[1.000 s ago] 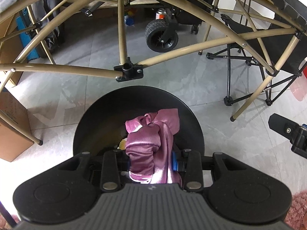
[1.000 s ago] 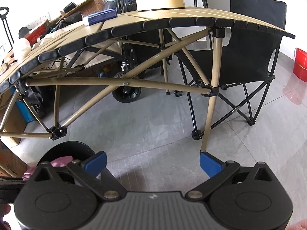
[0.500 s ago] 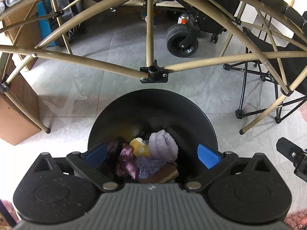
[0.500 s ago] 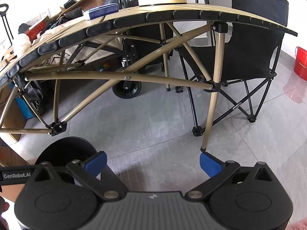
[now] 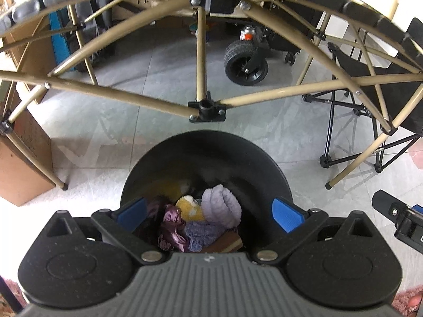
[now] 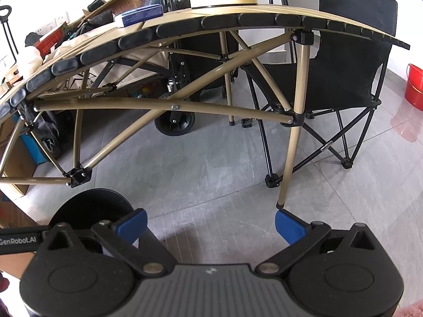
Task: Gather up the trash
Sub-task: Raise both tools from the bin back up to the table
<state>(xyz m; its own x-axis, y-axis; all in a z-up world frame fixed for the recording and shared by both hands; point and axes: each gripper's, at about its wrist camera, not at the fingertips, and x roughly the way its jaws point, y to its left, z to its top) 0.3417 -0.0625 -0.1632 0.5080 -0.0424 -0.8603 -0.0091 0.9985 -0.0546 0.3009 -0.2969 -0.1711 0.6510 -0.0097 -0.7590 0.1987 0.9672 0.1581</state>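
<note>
Grey tiled floor (image 5: 111, 137) under the folding table — my left gripper (image 5: 208, 211) has just sprung wide, the pink cloth (image 5: 170, 224) now dropped in the black bin (image 5: 206, 148); right gripper (image 6: 210, 222) gapes empty.

The left gripper (image 5: 208, 212) tilts steeply downward, its two blue-padded fingers (image 5: 132, 211) spread to full width with nothing clamped between them. The jaws have just been opening. The right gripper (image 6: 210, 223) angles down less sharply, its blue pads (image 6: 289, 225) likewise wide apart and bare. In the left wrist view, the black body of the right gripper shows at the right edge, level with the left; in the right wrist view, the left gripper's side shows at the left edge.
</note>
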